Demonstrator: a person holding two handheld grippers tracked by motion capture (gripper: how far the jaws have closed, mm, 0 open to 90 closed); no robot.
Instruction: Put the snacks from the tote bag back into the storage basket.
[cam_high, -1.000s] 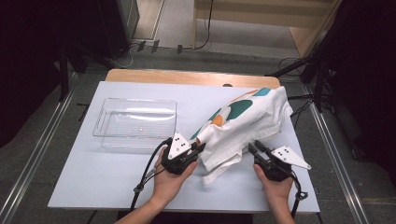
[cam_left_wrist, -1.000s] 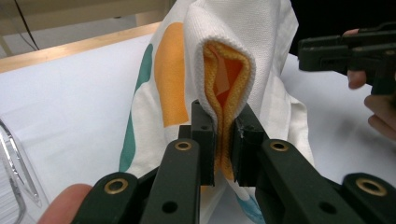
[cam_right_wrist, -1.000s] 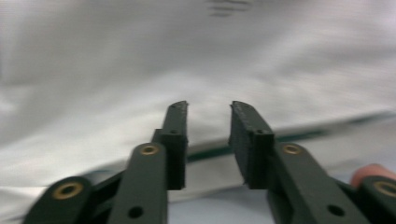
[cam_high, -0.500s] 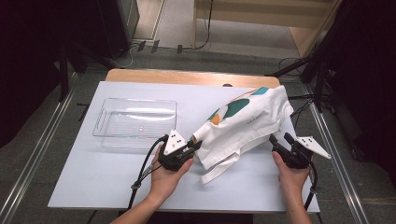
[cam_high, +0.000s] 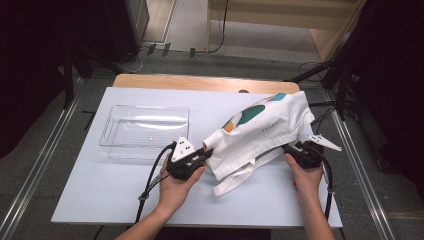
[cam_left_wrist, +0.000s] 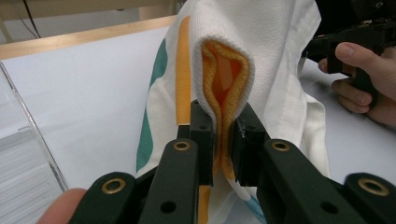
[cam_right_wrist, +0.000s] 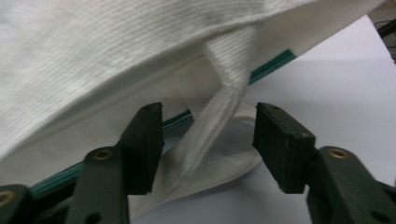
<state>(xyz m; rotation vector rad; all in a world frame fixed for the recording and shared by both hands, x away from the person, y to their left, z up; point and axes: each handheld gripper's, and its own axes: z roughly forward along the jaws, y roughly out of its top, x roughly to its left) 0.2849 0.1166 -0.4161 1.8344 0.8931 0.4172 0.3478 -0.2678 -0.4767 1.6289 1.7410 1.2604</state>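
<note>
A white cloth bag (cam_high: 265, 127) with teal and orange patches lies crumpled across the white table (cam_high: 100, 185). My left gripper (cam_high: 206, 155) is shut on the cloth's left end. In the left gripper view its jaws (cam_left_wrist: 224, 135) pinch a white fold with an orange lining (cam_left_wrist: 219, 88). My right gripper (cam_high: 289, 148) sits at the cloth's right near edge. Its jaws (cam_right_wrist: 208, 140) stand open and have just been closing a little. A white strap (cam_right_wrist: 219, 112) runs between them, clear of the pads.
A clear plastic tray (cam_high: 107, 135) stands on the table's left half, just behind my left gripper. A wooden strip (cam_high: 200, 82) edges the table's far side. Cables trail from both grippers over the near edge. Dark stands flank the table.
My right gripper has moved to the right and away from me, along the cloth's near edge to its right side. The left gripper has stayed put, still clamped on the cloth.
</note>
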